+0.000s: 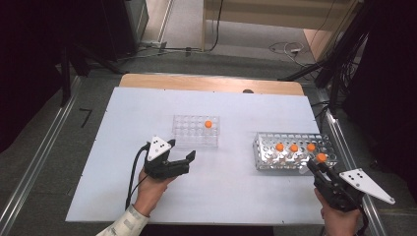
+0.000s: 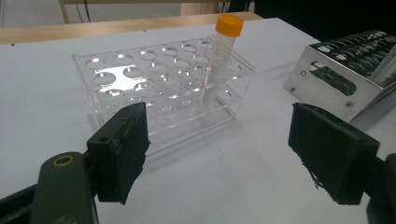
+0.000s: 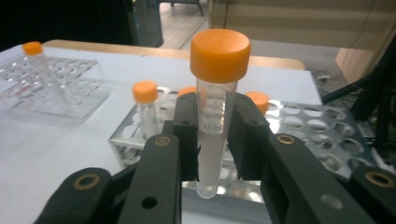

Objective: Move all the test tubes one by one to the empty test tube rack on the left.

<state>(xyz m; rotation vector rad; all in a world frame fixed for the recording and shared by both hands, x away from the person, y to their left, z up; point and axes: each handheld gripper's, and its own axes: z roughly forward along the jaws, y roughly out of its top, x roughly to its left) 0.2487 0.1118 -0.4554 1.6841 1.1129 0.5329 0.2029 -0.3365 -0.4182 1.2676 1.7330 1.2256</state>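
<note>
White-topped bench [image 1: 123, 147] on grey floor [image 1: 44, 142] – left tongs [image 1: 182, 158] spread, right tongs [image 3: 210, 126] pinching orange-capped tube [image 3: 215, 93].

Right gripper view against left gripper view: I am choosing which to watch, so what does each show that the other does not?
The right gripper view shows the right gripper shut on an orange-capped tube, with three more capped tubes in the metal rack. The left gripper view shows the left gripper, open, nothing between its jaws. Both show the clear rack holding one tube, and the metal rack.
</note>
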